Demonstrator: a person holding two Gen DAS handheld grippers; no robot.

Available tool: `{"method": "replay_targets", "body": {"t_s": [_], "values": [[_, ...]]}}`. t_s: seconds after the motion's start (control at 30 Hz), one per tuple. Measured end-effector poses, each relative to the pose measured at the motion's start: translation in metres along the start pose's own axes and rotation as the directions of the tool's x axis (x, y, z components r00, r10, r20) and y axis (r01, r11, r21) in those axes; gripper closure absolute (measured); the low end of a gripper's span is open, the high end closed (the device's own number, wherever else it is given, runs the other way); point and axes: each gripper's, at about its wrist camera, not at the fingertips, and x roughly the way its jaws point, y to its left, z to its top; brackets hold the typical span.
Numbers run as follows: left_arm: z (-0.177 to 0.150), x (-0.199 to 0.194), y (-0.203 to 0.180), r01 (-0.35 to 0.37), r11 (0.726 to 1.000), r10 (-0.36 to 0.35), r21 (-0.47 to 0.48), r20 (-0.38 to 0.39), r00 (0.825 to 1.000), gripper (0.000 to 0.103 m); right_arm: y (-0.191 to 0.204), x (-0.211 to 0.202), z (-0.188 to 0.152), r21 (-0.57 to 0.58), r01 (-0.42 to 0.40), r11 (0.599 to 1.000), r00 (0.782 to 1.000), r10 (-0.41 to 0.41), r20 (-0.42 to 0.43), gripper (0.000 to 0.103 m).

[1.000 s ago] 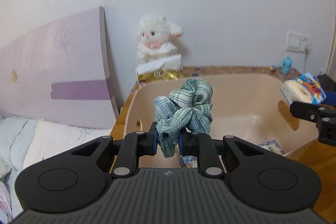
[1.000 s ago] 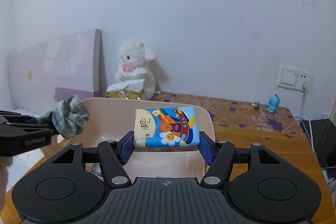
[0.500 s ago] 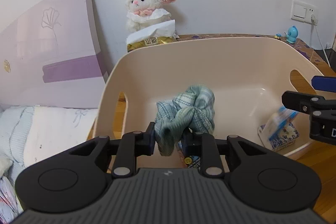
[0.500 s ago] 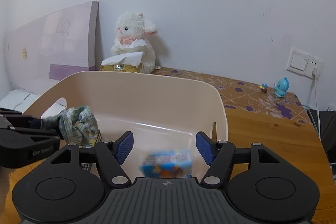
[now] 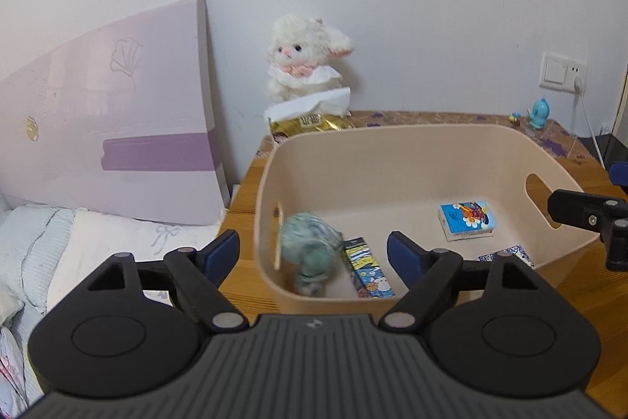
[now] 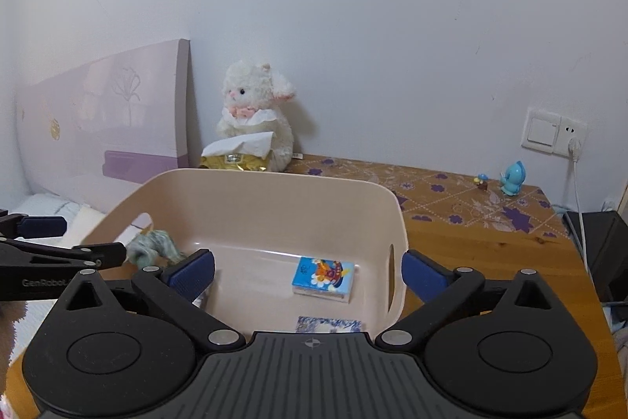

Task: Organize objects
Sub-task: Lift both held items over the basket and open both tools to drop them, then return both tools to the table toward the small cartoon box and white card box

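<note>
A beige plastic bin [image 5: 392, 140] [image 6: 274, 183] stands on the wooden table. Inside it a green checked scrunchie [image 5: 312, 246] [image 6: 155, 246] lies blurred at the left end beside a small colourful box [image 5: 367, 273]. A blue tissue pack with a bear picture [image 5: 467, 220] [image 6: 324, 277] lies on the bin floor at the right. Another patterned packet [image 5: 506, 254] [image 6: 327, 324] lies near the front wall. My left gripper [image 5: 314, 250] is open and empty above the bin's left end. My right gripper [image 6: 308, 271] is open and empty above the bin's right end.
A white plush lamb [image 5: 304, 65] [image 6: 255, 112] sits behind a gold tissue pack [image 5: 310, 122] at the wall. A pink headboard panel [image 5: 110, 120] and bedding [image 5: 59, 234] lie left. A blue figurine [image 6: 512, 179], wall socket [image 6: 553, 130] and cable are at the right.
The left gripper opened and the scrunchie dropped into the bin. The right gripper had released the tissue pack, which now lies still on the bin floor. Both grippers rose.
</note>
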Motion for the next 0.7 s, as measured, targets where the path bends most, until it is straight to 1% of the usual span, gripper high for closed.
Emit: {"method": "replay_targets", "body": {"t_s": [0.13,0.23,0.47,0.7], "values": [[-0.006,-0.016,0.012,-0.003,1.000,0.003,-0.017,0.016,1.000,0.016,0.007,-0.010,-0.009,-0.005,-0.005,1.000,1.000,0.005,-0.006,0.000],[-0.014,-0.024,0.021,0.003,0.999,-0.003,-0.038,0.011,1.000,0.015,0.011,-0.014,-0.023,-0.004,-0.008,1.000,0.999,0.007,-0.031,0.000],[-0.045,-0.027,0.029,0.006,0.999,-0.007,-0.035,-0.038,0.999,0.015,0.011,-0.016,-0.056,0.007,-0.010,1.000,0.994,0.011,-0.109,0.000],[-0.073,-0.009,0.026,0.015,1.000,-0.016,-0.014,-0.120,0.993,0.015,0.003,-0.002,-0.087,0.038,0.006,0.999,0.979,0.002,-0.201,0.000]]}}
